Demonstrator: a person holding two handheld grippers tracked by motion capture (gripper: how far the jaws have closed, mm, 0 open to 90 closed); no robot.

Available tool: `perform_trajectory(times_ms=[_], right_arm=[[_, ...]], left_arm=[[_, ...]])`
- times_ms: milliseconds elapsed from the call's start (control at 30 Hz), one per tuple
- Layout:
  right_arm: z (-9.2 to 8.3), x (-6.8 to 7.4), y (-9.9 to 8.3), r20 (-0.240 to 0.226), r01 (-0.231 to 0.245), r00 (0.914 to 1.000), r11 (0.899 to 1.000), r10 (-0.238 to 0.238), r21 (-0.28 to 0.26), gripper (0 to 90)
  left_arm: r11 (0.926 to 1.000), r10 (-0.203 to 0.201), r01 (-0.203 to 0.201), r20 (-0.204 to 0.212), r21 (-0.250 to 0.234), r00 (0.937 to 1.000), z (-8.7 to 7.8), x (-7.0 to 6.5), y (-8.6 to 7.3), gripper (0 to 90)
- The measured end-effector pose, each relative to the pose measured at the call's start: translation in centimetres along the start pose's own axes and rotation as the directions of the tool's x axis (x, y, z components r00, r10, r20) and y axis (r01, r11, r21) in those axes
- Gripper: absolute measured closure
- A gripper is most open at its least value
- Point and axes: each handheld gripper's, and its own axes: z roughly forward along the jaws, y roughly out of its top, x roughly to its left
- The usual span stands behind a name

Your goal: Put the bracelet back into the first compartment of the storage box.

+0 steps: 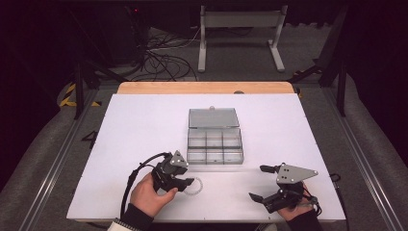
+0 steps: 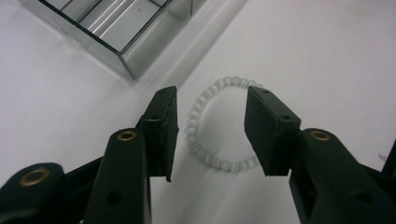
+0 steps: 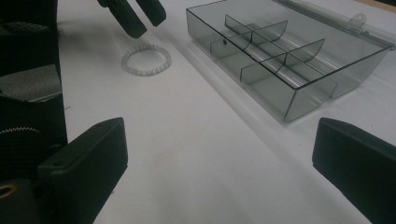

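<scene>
The left gripper [image 1: 185, 180] is seen at the near left of the white table [image 1: 144, 125], held in a hand [image 1: 150, 195] and pointed toward a bead bracelet [image 1: 194, 186]. In the left gripper view its jaws are held apart, and the pale bracelet [image 2: 219, 126] is lain flat on the table between and just below them; no pad is pressed on the beads. The clear compartment box [image 1: 214, 144], lid laid open, is found just beyond the left gripper's tips and to their right. Farther right, the right gripper [image 1: 262, 183] is held low over the table with its jaws spread wide and nothing between them. From it, the bracelet [image 3: 146, 59] is seen well ahead, with the box [image 3: 285, 60] ahead toward the other side.
</scene>
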Motion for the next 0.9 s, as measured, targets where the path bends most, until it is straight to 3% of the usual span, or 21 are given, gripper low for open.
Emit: perform_trajectory(times_ms=[200, 500, 567, 900], right_arm=[[0.0, 0.0, 0.0, -0.002, -0.001, 1.0000, 1.000, 0.001, 0.004, 4.2], [0.1, 0.0, 0.0, -0.005, -0.001, 1.0000, 1.000, 0.001, 0.009, 4.3], [0.1, 0.0, 0.0, -0.006, -0.002, 1.0000, 1.000, 0.002, 0.011, 4.4], [0.3, -0.1, -0.1, -0.009, -0.006, 0.9999, 1.000, 0.006, 0.021, 4.5]], left_arm=[[0.9972, 0.001, 0.001, -0.030, 0.074, 0.9995, 0.7, 0.1, 0.3, 63.5], [0.9924, -0.002, 0.007, -0.041, 0.123, 0.9992, 1.3, 0.4, 0.6, 71.4], [0.9914, -0.019, 0.024, -0.036, 0.129, 0.9992, 1.4, 0.4, 0.6, 73.6], [0.9858, -0.004, 0.011, -0.045, 0.167, 0.9990, 2.2, 0.4, 0.9, 78.7]])
